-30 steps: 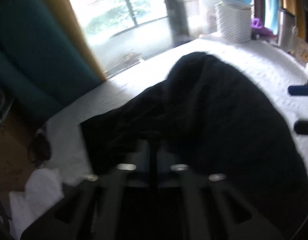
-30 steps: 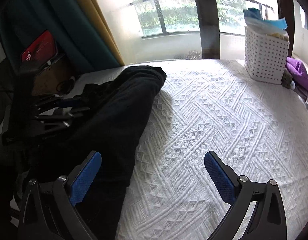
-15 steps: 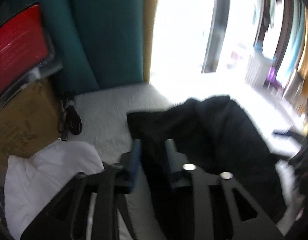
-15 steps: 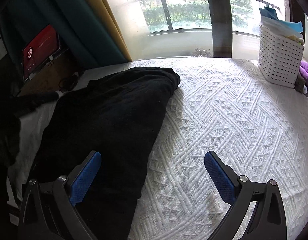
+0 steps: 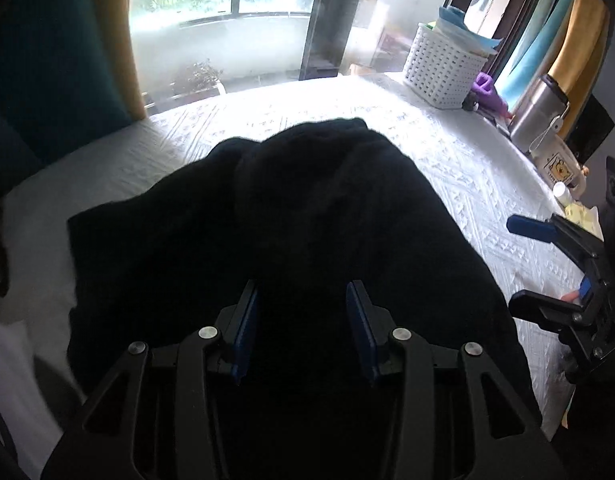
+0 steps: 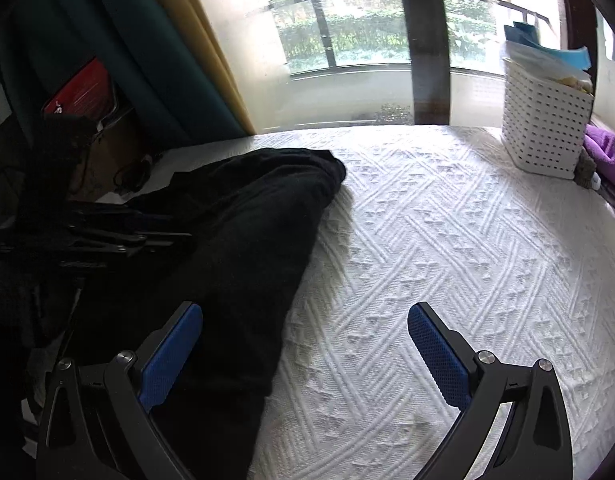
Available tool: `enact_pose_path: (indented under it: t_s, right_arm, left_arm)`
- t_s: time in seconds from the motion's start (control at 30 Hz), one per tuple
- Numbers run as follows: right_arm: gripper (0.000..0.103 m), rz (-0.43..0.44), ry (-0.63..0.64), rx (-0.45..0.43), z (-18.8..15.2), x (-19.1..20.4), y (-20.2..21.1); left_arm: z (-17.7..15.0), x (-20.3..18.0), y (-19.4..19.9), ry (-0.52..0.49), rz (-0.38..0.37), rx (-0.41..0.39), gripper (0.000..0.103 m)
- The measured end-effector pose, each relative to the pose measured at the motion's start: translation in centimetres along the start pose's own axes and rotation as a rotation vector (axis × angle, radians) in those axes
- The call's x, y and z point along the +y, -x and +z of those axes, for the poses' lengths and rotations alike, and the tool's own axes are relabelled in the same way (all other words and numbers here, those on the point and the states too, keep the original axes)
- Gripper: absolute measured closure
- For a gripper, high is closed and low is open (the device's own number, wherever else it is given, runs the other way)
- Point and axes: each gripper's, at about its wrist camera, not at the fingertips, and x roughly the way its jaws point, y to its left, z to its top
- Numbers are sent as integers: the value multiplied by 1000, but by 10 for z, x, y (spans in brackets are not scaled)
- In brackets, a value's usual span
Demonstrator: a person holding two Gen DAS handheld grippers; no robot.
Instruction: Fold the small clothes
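A black garment (image 5: 327, 200) lies crumpled on the white textured bedspread (image 6: 447, 240), toward its left side. My left gripper (image 5: 302, 286) hangs over the near part of the garment. Its jaws are opening and the blue pads (image 5: 247, 320) stand apart with only dark cloth below them, nothing pinched. From the right wrist view the left gripper (image 6: 179, 226) reaches in at the garment's (image 6: 247, 220) left edge. My right gripper (image 6: 303, 312) stands wide open over the garment's right edge and bare bedspread, holding nothing. It also shows at the right of the left wrist view (image 5: 523, 268).
A white perforated basket (image 5: 443, 68) with folded cloths stands at the far right corner, a purple cloth (image 5: 487, 88) and a steel flask (image 5: 535, 112) beside it. Teal and yellow curtains (image 6: 167, 60) hang at the left by the window. A red item (image 6: 79, 92) sits off the bed's left side.
The left gripper, shut on the black garment a second ago, has opened and let it go. It swung off to the left and came back over the garment. The right gripper stayed open.
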Motion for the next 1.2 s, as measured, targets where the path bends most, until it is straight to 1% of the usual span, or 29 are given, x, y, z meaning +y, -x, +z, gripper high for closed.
enact_pose_path:
  t_s: [0.03, 0.07, 0.1, 0.13, 0.3, 0.33, 0.4, 0.5, 0.57, 0.63, 0.67, 0.73, 0.77, 0.83, 0.9, 0.93, 0.97, 1.0, 1.03, 1.07, 1.13, 1.2]
  right_arm:
    - [0, -5, -9, 0, 0, -3, 0]
    - [0, -8, -15, 0, 0, -5, -1]
    - [0, -9, -21, -1, 0, -7, -1]
    - [0, -11, -28, -3, 0, -8, -2]
    - [0, -4, -22, 0, 1, -1, -6]
    - [0, 2, -16, 2, 2, 3, -8]
    - [0, 9, -4, 1, 4, 10, -11]
    - [0, 26, 16, 5, 6, 24, -17]
    - [0, 36, 31, 14, 5, 34, -25]
    - [0, 43, 41, 35, 2, 42, -35]
    - [0, 46, 43, 44, 0, 45, -38]
    - [0, 40, 52, 60, -5, 50, -44]
    - [0, 37, 54, 62, -6, 52, -45]
    - [0, 27, 54, 59, -6, 53, -42]
    - [0, 15, 59, 48, -6, 54, -37]
    - [0, 12, 61, 42, -6, 55, -33]
    - [0, 13, 63, 39, -6, 57, -31]
    - [0, 15, 66, 35, -5, 59, -29]
    - [0, 14, 70, 32, -6, 61, -27]
    - [0, 13, 75, 29, -7, 64, -25]
    - [0, 14, 83, 26, -9, 70, -25]
    - [0, 9, 91, 34, -12, 72, -27]
  left_arm:
    - [1, 1, -1, -7, -19, -11, 67]
    - [1, 3, 0, -8, -35, -18, 98]
    - [2, 3, 4, -9, -40, -20, 99]
    - [2, 5, 10, -14, -44, -37, 99]
    - [-2, 9, 70, 16, -29, -199, 99]
    - [-5, 8, 82, 16, -28, -221, 99]
    - [-10, 12, 94, 15, -11, -244, 99]
    - [-17, 24, 92, 44, 42, -244, 99]
    - [-22, 41, 79, 101, 46, -219, 99]
    - [-30, 58, 61, 147, 75, -177, 99]
    - [-36, 65, 52, 175, 77, -153, 99]
    - [-42, 70, 48, 199, 66, -136, 98]
    - [-43, 70, 49, 205, 72, -130, 94]
    - [-46, 71, 62, 229, 88, -143, 94]
    - [-51, 70, 79, 252, 100, -168, 91]
    - [-53, 68, 85, 256, 105, -182, 86]
    - [-57, 67, 95, 264, 105, -205, 78]
    - [-59, 64, 100, 267, 97, -219, 73]
    - [-62, 58, 105, 266, 85, -229, 64]
    - [-65, 48, 109, 251, 69, -232, 61]
    - [-71, 34, 109, 221, 49, -225, 60]
    - [-80, 25, 105, 207, 42, -200, 60]
